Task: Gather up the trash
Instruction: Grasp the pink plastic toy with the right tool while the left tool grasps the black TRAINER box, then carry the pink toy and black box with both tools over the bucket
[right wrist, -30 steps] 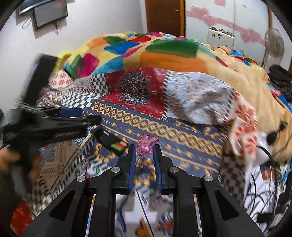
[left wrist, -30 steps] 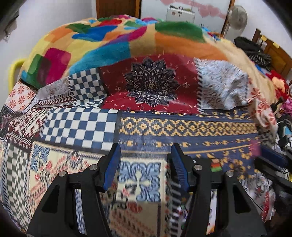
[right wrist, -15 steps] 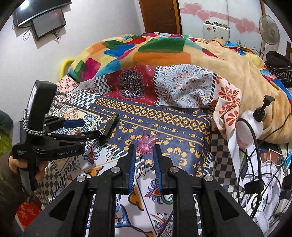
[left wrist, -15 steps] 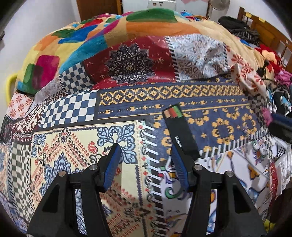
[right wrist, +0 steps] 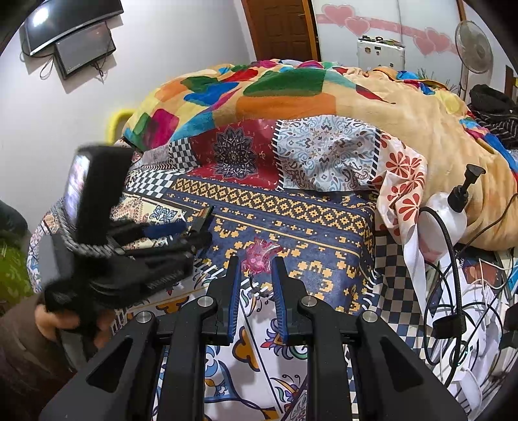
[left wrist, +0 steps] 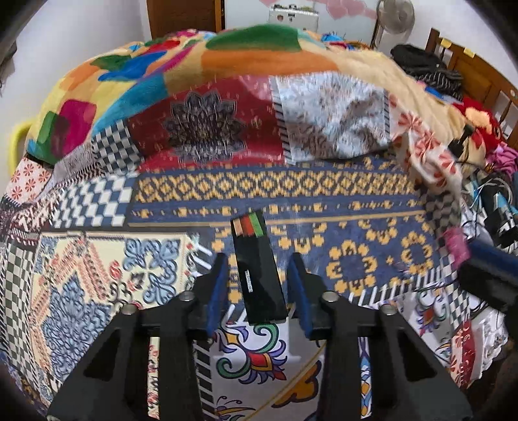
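A long black box (left wrist: pixel 257 268) with coloured stripes at its far end lies on the patterned bedsheet (left wrist: pixel 340 207). My left gripper (left wrist: pixel 259 278) is open, its blue pads on either side of the box's near half, not touching. The box end also shows in the right wrist view (right wrist: pixel 204 215) beyond the left gripper (right wrist: pixel 181 239). My right gripper (right wrist: pixel 256 275) holds a crumpled pink wrapper (right wrist: pixel 259 256) between its tips, above the sheet. The wrapper also shows in the left wrist view (left wrist: pixel 456 244) at the right gripper's tip.
A piled multicoloured blanket (right wrist: pixel 291 94) and a pillow (right wrist: pixel 323 152) fill the far bed. A white pump bottle (right wrist: pixel 445 220), black cables (right wrist: pixel 453 291) and clutter lie at the right. A fan (right wrist: pixel 472 48) and a wooden door (right wrist: pixel 278 29) stand behind.
My left gripper has moved forward and right so that the black box now lies between its open pads. My right gripper has opened slightly but still carries the pink wrapper.
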`<action>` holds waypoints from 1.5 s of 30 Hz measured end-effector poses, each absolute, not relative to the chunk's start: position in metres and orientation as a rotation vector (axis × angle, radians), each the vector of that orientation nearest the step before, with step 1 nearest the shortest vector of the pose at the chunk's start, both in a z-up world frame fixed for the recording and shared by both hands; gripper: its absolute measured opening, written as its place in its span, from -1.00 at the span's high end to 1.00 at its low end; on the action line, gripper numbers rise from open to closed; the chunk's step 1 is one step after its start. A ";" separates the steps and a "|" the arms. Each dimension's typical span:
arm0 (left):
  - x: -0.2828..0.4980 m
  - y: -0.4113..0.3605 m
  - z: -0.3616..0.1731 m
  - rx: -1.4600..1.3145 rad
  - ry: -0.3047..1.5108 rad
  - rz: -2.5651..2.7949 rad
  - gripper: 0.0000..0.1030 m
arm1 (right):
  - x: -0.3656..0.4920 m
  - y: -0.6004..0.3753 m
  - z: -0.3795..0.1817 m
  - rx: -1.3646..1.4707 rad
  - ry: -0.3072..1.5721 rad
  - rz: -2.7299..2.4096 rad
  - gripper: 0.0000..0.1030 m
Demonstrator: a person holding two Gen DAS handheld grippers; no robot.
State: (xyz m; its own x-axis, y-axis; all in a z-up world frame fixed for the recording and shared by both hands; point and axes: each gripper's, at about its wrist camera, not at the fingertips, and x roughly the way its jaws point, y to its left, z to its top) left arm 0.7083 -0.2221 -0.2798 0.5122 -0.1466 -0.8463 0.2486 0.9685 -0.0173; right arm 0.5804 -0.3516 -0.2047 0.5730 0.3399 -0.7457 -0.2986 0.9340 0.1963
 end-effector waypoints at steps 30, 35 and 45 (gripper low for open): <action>0.542 -0.153 -0.095 0.031 0.754 -0.237 0.56 | 0.490 -0.309 -0.079 0.001 0.767 0.455 0.66; 0.492 -0.127 -0.068 0.020 0.712 -0.200 0.55 | 0.455 -0.287 -0.056 -0.032 0.736 0.488 0.67; 0.390 -0.069 -0.049 -0.002 0.672 -0.096 0.56 | 0.386 -0.229 -0.037 -0.073 0.711 0.605 0.93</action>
